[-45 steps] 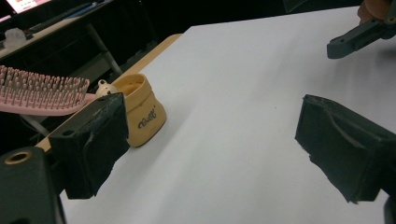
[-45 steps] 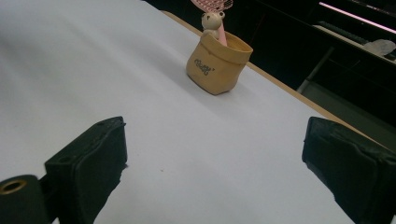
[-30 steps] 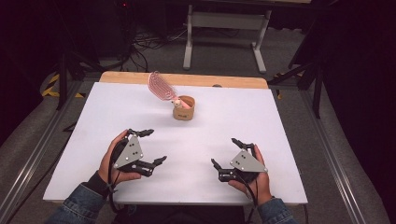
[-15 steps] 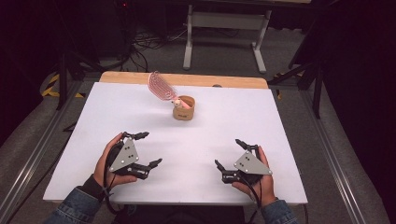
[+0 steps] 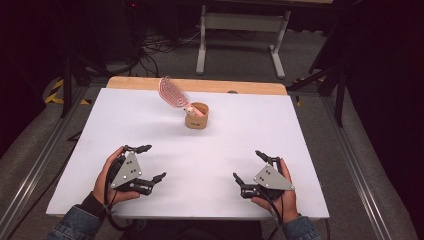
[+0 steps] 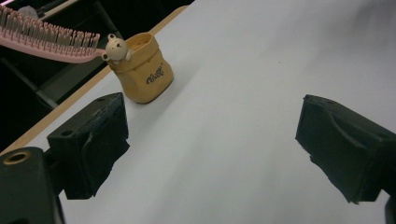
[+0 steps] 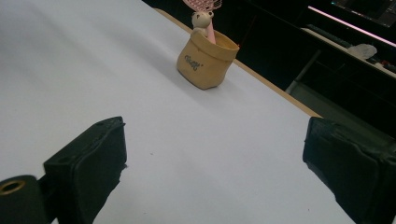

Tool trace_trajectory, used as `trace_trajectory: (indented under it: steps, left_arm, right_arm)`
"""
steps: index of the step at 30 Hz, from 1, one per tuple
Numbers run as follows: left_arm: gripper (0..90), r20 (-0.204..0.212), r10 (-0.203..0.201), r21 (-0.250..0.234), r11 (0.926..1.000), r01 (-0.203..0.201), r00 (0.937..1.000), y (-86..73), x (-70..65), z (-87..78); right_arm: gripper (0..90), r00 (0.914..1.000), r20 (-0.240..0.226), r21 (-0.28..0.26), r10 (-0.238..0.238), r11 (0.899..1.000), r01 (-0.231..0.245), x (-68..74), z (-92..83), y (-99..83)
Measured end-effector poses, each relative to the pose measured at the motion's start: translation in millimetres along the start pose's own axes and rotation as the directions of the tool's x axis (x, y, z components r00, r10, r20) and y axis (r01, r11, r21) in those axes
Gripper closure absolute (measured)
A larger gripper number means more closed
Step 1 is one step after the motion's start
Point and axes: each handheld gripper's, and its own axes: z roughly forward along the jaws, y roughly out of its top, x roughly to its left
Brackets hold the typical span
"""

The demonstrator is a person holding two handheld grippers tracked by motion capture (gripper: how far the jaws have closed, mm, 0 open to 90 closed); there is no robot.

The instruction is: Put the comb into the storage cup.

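Both grippers have withdrawn toward the near table edge; left gripper (image 5: 147,163) and right gripper (image 5: 251,166) jaws spread, empty; pink hairbrush (image 5: 172,93) seated in tan cup (image 5: 197,116); placement judged complete.

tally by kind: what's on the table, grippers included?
Brush: 1
Cup: 1
Bear: 1
Gripper: 2, left gripper and right gripper, both open
Total: 5

Small dark script — too blurred to read — on the tan pouch (image 6: 141,70)
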Motion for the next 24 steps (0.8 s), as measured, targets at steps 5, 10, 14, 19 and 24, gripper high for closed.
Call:
trace_trajectory:
  steps: [5, 10, 14, 19, 24]
  left_arm:
    - [10.1, -0.005, -0.005, 0.003, 1.0, 0.005, 1.0, -3.7, -0.4, -4.0]
    - [10.0, -0.014, -0.014, 0.01, 0.9999, 0.014, 0.9998, -8.8, 1.5, -7.6]
    - [10.0, -0.02, -0.018, 0.015, 0.9997, 0.018, 0.9996, -12.9, 2.6, -10.8]
    - [9.8, -0.027, -0.031, 0.014, 0.9994, 0.031, 0.9992, -17.3, 2.8, -14.9]
    - [9.1, -0.034, -0.05, -0.003, 0.9987, 0.05, 0.9982, -22.9, 3.5, -19.8]
  right_arm:
    - [6.6, 1.0, 0.001, 0.002, 0.004, 1.0, -0.004, -0.1, -2.3, -1.8]
    - [6.6, 1.0, 0.0, 0.006, 0.003, 1.0, -0.003, 0.4, -4.3, -3.3]
    - [6.6, 1.0, -0.001, 0.012, 0.001, 1.0, -0.001, 0.9, -5.5, -5.3]
    - [6.6, 1.0, 0.002, 0.019, -0.002, 1.0, 0.002, 1.3, -6.9, -7.2]
    - [6.5, 1.0, 0.005, 0.021, 0.0, 1.0, 0.0, 0.7, -9.6, -9.3]
